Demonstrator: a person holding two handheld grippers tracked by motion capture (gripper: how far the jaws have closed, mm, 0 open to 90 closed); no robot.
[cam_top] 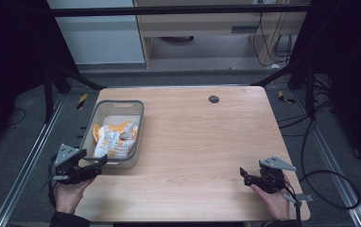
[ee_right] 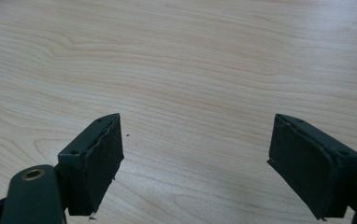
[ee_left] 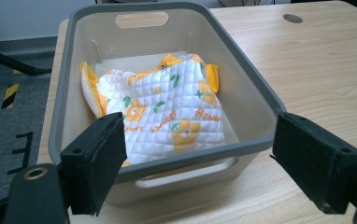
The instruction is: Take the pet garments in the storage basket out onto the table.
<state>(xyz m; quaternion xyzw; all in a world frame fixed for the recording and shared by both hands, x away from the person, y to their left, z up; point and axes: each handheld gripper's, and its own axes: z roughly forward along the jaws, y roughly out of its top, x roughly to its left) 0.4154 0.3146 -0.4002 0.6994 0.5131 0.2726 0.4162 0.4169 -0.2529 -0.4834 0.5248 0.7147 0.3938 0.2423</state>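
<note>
A grey plastic bin [cam_top: 141, 122] stands at the left of the wooden table, seen close up as the bin [ee_left: 256, 91] in the left gripper view. Inside lies a crumpled quilted cloth [cam_top: 116, 138], white with orange flowers and green leaves, the same cloth [ee_left: 167, 109] filling the bin's near half. My left gripper [cam_top: 95, 163] hovers open just short of the bin's near wall, its jaws wide on either side of the near handle slot. My right gripper [cam_top: 245, 176] is open near the table's front right, above bare wood [ee_right: 195, 140], holding nothing.
A small dark round grommet [cam_top: 213, 99] sits in the table top near the far edge, also the grommet [ee_left: 292, 18]. Black frame struts and cables run along both sides of the table. A cabinet and a wall stand beyond the far edge.
</note>
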